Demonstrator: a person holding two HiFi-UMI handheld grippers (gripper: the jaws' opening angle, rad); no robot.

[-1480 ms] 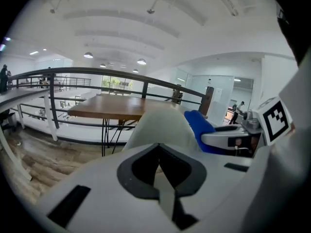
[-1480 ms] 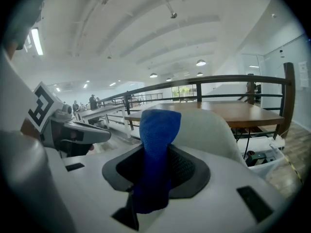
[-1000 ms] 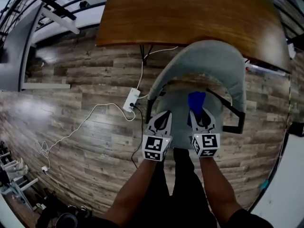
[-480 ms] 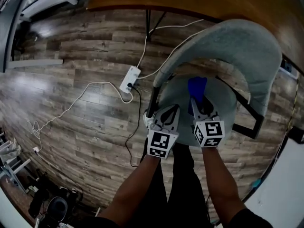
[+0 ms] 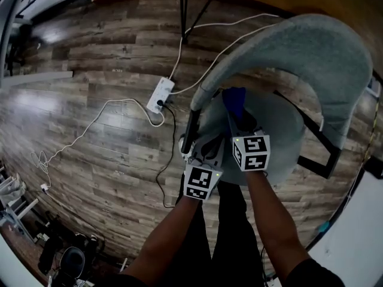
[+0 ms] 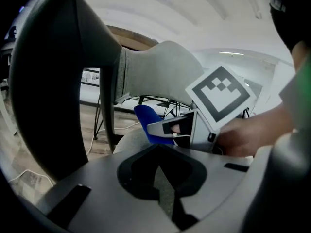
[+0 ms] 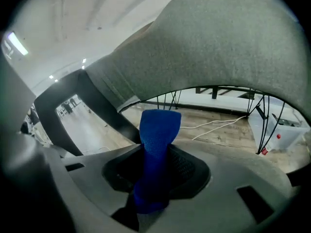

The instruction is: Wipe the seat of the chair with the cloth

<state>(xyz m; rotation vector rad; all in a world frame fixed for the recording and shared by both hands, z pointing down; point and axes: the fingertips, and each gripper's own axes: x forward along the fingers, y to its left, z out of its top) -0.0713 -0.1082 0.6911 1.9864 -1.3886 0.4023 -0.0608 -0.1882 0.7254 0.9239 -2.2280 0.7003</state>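
From the head view, the right gripper [image 5: 235, 119] points a blue woven cloth [image 5: 234, 99] at the upper left of the grey upholstered chair's round seat [image 5: 284, 130]. Only its own view shows the jaws clamped on the cloth. The left gripper [image 5: 206, 150], at the seat's left edge, is closed on nothing.

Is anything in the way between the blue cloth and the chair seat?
No, nothing I can see. The right tool holds the blue cloth over the grey seat, and the seat's top looks bare. The left tool is at the seat's edge by the black armrest, beside the cloth.
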